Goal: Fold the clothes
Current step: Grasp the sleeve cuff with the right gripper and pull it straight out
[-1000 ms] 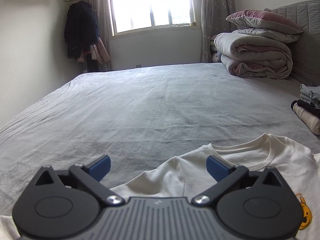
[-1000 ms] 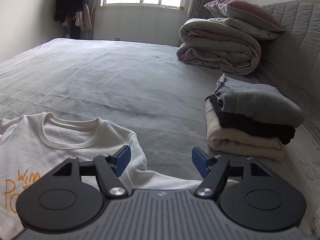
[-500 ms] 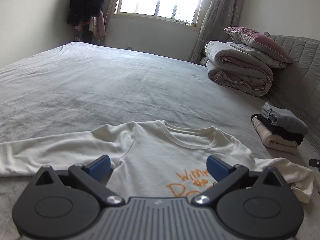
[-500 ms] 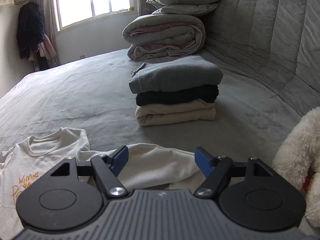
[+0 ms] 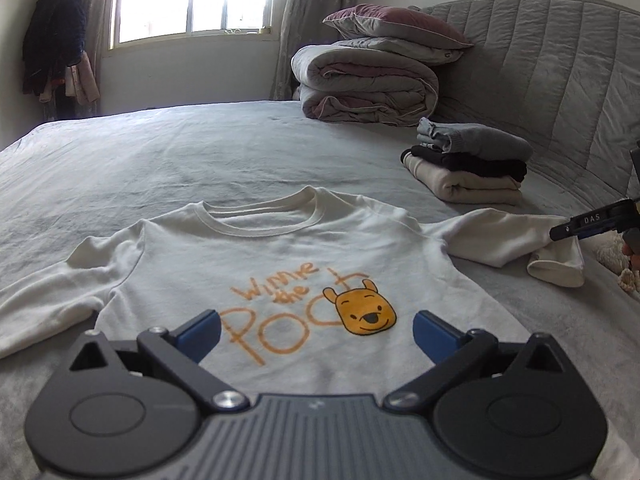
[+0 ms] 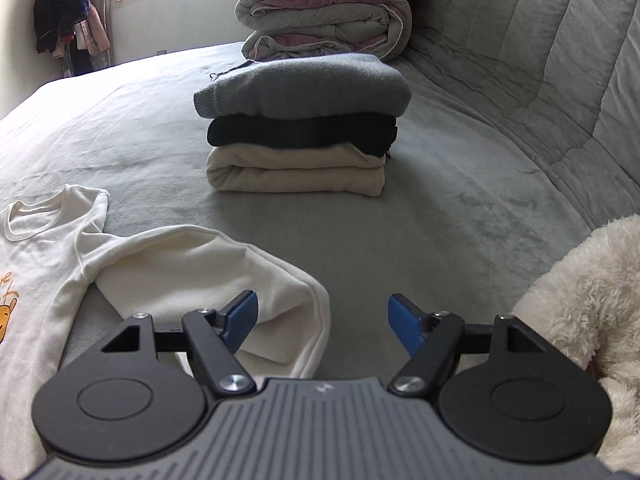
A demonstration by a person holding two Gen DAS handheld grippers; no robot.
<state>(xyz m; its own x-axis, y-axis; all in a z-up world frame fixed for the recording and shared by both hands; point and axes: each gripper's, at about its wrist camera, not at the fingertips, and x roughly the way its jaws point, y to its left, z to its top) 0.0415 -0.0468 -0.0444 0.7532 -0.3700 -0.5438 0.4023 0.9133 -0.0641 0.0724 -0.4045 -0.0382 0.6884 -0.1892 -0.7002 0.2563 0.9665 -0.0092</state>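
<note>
We see a grey bed (image 5: 168,168) carrying a cream shirt (image 5: 280,264) spread flat near its front edge, a stack of folded clothes (image 6: 300,128) toward the headboard side, rolled quilts (image 5: 364,88) at the far corner, and a fluffy white toy (image 6: 580,292).

Both wrist cams low over bed (image 5: 200,152), share folded stack (image 6: 300,128).

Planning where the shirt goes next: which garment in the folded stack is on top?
The grey sweater tops the stack, its ribbed edge showing; the black garment lies in the middle, the cream one at the bottom.
</note>
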